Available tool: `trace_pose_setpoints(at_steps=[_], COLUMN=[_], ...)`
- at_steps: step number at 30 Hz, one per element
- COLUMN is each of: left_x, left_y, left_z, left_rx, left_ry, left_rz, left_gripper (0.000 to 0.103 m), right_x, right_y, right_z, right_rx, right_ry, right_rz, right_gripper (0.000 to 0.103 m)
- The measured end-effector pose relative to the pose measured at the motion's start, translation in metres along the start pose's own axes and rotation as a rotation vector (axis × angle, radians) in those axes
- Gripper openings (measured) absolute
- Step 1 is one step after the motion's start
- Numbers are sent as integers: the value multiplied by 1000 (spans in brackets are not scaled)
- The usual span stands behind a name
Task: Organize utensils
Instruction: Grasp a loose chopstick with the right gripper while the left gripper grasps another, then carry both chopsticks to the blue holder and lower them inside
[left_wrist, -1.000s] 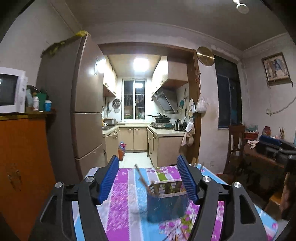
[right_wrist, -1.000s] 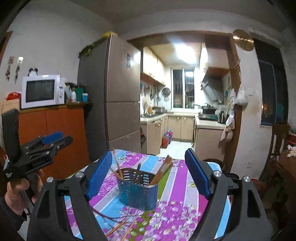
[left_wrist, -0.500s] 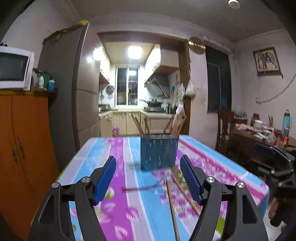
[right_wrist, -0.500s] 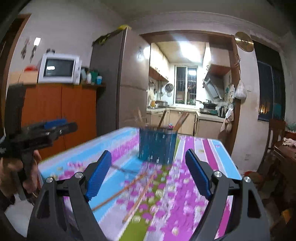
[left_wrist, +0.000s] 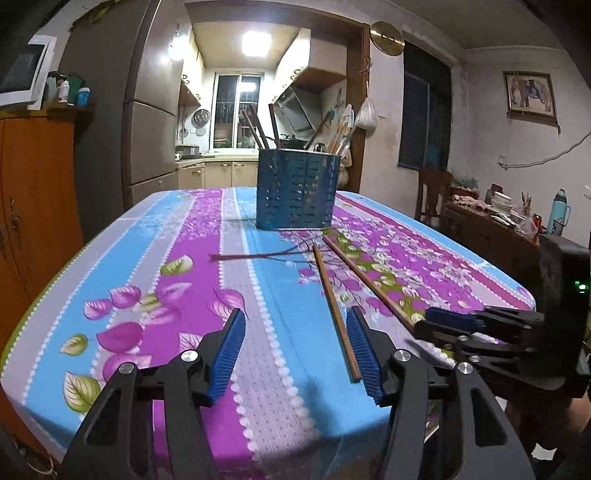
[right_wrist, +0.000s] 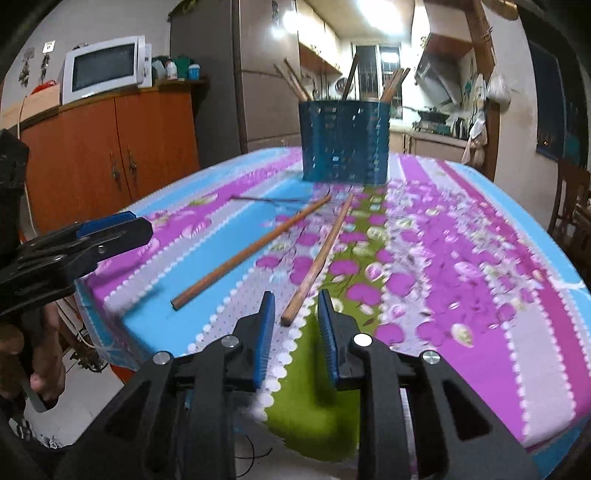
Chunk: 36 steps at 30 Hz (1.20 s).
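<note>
A blue perforated utensil holder (left_wrist: 297, 192) (right_wrist: 345, 142) stands at the far middle of the table with several chopsticks upright in it. Two wooden chopsticks lie loose in front of it. My left gripper (left_wrist: 295, 315) (right_wrist: 140, 229) hovers low over the near table edge with its jaws closing. The left chopstick's (left_wrist: 334, 306) (right_wrist: 251, 251) near end lies just inside its right pad, not pressed. My right gripper (right_wrist: 296, 295) (left_wrist: 424, 325) has its jaws closing around the near end of the right chopstick (right_wrist: 321, 254) (left_wrist: 369, 280), with a gap still on both sides.
A floral cloth covers the table (left_wrist: 155, 266), and a thin dark red stick (left_wrist: 255, 254) lies across it near the holder. An orange cabinet (right_wrist: 110, 155) with a microwave (right_wrist: 105, 68) stands left. A cluttered side table (left_wrist: 495, 221) and a chair (left_wrist: 430, 192) stand right.
Both grippers have dropped from high above the table to just over its near edge. The right jaws have narrowed a lot, the left jaws a little. The chopsticks have not moved.
</note>
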<state>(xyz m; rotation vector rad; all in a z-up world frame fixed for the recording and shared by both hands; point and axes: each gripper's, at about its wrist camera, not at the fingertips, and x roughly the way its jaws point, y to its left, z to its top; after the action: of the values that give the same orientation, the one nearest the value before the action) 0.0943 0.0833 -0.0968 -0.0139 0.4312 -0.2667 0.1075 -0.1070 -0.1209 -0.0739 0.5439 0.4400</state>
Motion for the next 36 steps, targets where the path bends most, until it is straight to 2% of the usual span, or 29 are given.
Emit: trace_pose_setpoints(at_steps=[3,9,12,14,18,20,32,36], left_x=[4,15,24,24,27,28,29,28], left_y=[-6,-35,-44,-49,-54,-55,-63,-66], left_z=[-4,-24,-37,-41,-44,-44,-53,-50], left_rx=[5,82,106,132,140,132,151,144], left_ry=[14,34,48,18,-10,-20,-103,-87], left_rz=[-22,-58,-55,-31,-20,-17,21,30], left_gripper=[56,51,45,45,24,19,18,9], right_x=[3,-14,-25,-27,-26,-20,-14,-16], right_y=[3,-15,-23,-21,-21,-25,-25,-30], right_z=[0,-7,-13,-15,-19,-22,-26,-26], right_rx=[-13,9,10,-5,-14,-6,-9,29], right_ry=[6,-6,-45,-71,-90,-77,-121,-128], right_rz=[-17,-70,-53,-38,-12,-18,1,14], right_gripper=[8,6,6,6,6,6,8,7])
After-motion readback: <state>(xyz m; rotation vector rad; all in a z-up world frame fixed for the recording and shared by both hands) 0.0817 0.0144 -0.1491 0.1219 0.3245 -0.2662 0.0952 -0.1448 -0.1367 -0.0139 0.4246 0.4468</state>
